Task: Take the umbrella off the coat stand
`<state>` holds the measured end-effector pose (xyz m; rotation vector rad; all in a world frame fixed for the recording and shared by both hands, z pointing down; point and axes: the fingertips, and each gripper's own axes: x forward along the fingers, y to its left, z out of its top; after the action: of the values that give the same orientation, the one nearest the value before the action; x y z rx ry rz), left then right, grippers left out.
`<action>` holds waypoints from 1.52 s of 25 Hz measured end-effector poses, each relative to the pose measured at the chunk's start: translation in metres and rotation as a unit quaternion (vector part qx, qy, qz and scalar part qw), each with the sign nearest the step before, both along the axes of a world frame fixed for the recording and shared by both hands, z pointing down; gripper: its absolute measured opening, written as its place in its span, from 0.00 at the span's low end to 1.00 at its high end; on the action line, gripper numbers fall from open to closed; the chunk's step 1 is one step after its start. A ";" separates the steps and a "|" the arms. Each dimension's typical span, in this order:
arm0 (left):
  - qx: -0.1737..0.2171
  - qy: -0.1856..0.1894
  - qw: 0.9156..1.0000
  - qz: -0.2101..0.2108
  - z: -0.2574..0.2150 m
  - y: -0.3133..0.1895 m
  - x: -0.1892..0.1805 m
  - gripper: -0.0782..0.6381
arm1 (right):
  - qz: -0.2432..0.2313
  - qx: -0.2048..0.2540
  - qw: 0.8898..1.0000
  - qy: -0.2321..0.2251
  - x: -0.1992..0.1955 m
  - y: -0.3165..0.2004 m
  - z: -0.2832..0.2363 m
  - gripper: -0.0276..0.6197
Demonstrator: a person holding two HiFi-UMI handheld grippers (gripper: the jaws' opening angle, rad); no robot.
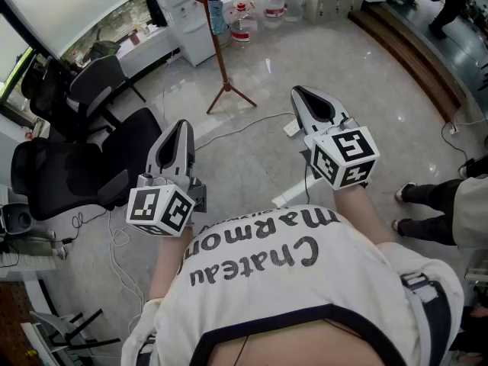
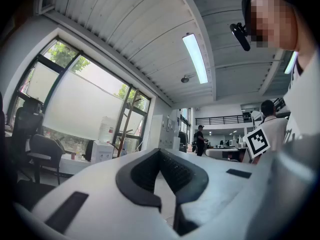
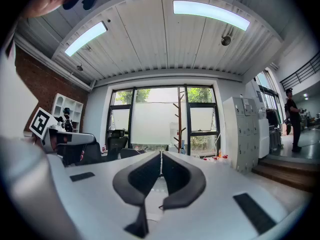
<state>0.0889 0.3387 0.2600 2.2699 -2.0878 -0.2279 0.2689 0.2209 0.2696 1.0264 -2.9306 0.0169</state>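
The wooden coat stand (image 1: 221, 44) rises from the grey floor at the top centre of the head view, on spread feet. A small blue umbrella (image 1: 217, 15) hangs on its pole. My left gripper (image 1: 183, 126) and right gripper (image 1: 299, 92) are held level in front of me, well short of the stand, both pointing toward it. Each has its jaws closed together with nothing between them. In the right gripper view the stand (image 3: 178, 119) is straight ahead before the window, beyond the shut jaw tips (image 3: 161, 155). The left gripper view has the stand (image 2: 126, 121) left of its tips (image 2: 159, 152).
Black office chairs (image 1: 84, 158) stand at the left. A white water dispenser (image 1: 191, 17) and several water bottles (image 1: 271, 6) sit behind the stand. A white cable (image 1: 244, 124) and power strip (image 1: 291, 128) lie on the floor. Another person's legs (image 1: 435, 197) are at the right, near a wooden step (image 1: 412, 52).
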 end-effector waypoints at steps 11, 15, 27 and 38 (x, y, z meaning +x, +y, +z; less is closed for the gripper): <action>-0.001 0.001 1.000 -0.006 0.000 -0.010 0.002 0.12 | -0.009 -0.006 1.000 -0.003 0.001 -0.012 0.002 0.09; 0.000 0.004 1.000 -0.011 0.006 -0.018 0.010 0.12 | -0.025 -0.019 0.999 -0.026 0.008 -0.021 0.005 0.09; -0.012 0.028 0.999 -0.036 0.037 -0.043 0.050 0.12 | -0.058 -0.044 0.997 0.009 0.036 -0.054 0.043 0.09; -0.042 0.057 0.997 -0.039 0.068 -0.046 0.046 0.12 | -0.068 -0.087 0.994 0.003 0.025 -0.060 0.078 0.09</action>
<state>0.1345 0.2931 0.3282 2.0815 -2.0891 -0.2610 0.2940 0.1611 0.3479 0.8012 -2.9233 0.2594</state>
